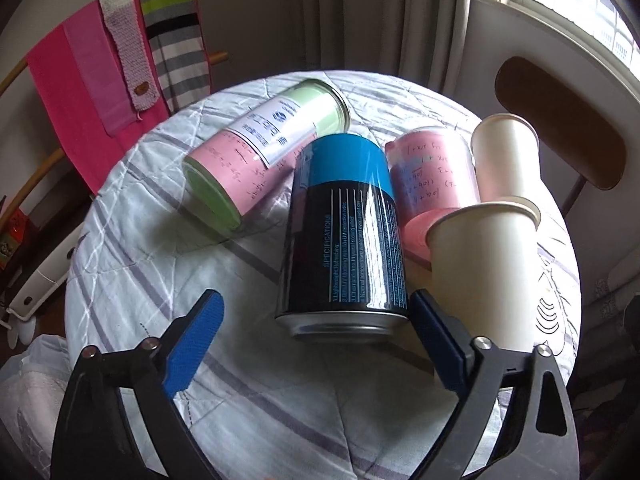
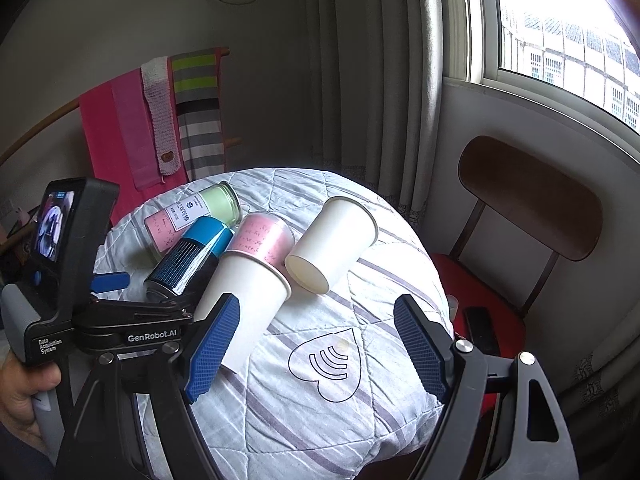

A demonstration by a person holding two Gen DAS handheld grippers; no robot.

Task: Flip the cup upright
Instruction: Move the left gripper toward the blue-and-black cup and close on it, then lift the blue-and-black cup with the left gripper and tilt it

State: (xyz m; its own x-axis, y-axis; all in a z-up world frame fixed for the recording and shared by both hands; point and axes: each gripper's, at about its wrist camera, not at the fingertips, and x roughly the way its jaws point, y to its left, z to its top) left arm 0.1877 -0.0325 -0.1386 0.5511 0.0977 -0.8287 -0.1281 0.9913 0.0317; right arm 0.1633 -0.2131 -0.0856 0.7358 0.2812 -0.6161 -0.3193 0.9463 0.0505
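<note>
Round table point(image 2: 360, 420), cups point(image 2: 332, 244) mid-surface, clear of edges

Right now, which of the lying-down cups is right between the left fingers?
The black can-shaped cup with the blue end. Its silver rim lies between the open left fingers; both white paper cups lie off to its right.

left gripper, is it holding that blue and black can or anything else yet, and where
Nothing is held. The left gripper is open, its fingers either side of the blue and black can's silver end, the left one clearly apart.
</note>
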